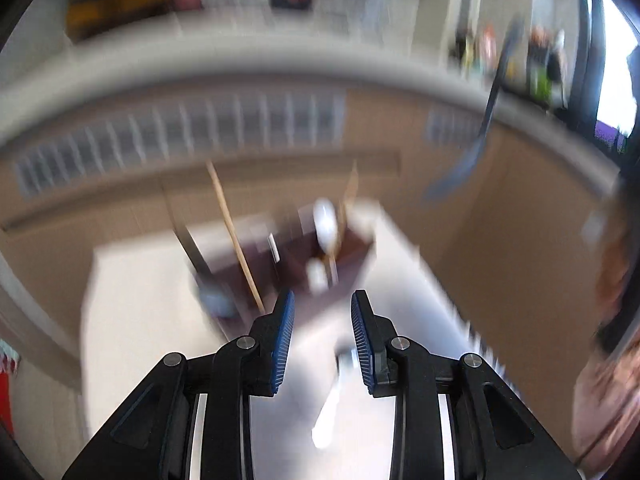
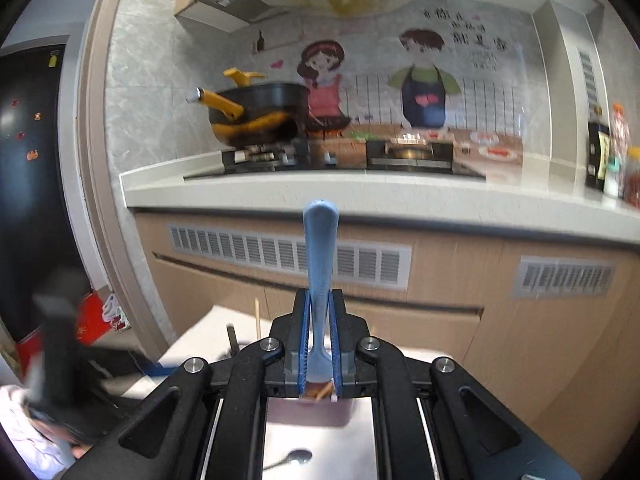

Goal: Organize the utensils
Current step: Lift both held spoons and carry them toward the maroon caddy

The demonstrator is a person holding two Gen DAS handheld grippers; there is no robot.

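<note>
My right gripper (image 2: 319, 296) is shut on a blue utensil (image 2: 320, 256), which stands upright between the pads with its handle end pointing up. It shows blurred in the left wrist view (image 1: 476, 148), raised at the upper right. My left gripper (image 1: 323, 300) is open and empty above a white table (image 1: 132, 300). Ahead of it stands a dark brown utensil holder (image 1: 340, 252) with a white spoon (image 1: 325, 224) and wooden chopsticks (image 1: 236, 240) sticking up. A white utensil (image 1: 330, 412) lies on the table below the left fingers. A metal spoon (image 2: 294, 458) lies on the table under the right gripper.
The left wrist view is heavily blurred. A kitchen counter (image 2: 360, 192) with a stove and a black pot with yellow handles (image 2: 256, 114) runs across the back. Bottles (image 2: 612, 152) stand at its right end. Wooden cabinets with vents (image 2: 288, 252) sit below.
</note>
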